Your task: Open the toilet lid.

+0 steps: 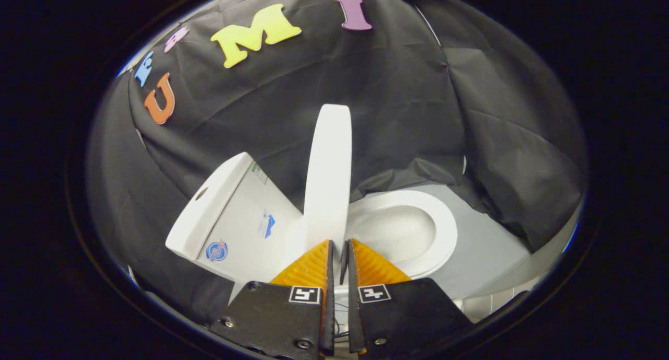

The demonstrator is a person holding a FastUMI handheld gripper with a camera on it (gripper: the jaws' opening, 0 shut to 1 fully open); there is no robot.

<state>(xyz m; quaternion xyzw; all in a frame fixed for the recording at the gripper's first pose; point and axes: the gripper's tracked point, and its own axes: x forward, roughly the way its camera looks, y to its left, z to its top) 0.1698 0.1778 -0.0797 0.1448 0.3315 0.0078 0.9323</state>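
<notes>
White toilet lid (328,172) stands up on its edge; the job looks almost done.
It rises just ahead of the gripper (338,253), between the tank (230,213) and the open seat (405,229); its long side points up, leaning a bit toward the tank; the gripper's fingers are nearly pressed together on the lid's low edge, though I cannot tell if both touch it; maybe one last push back is left.

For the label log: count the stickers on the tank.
3 on the tank: a round sticker low by the lid end, a blue sticker mid-face, a small label near the top. Other faces may hide more. Gripper fingers nearly closed at the raised lid.
</notes>
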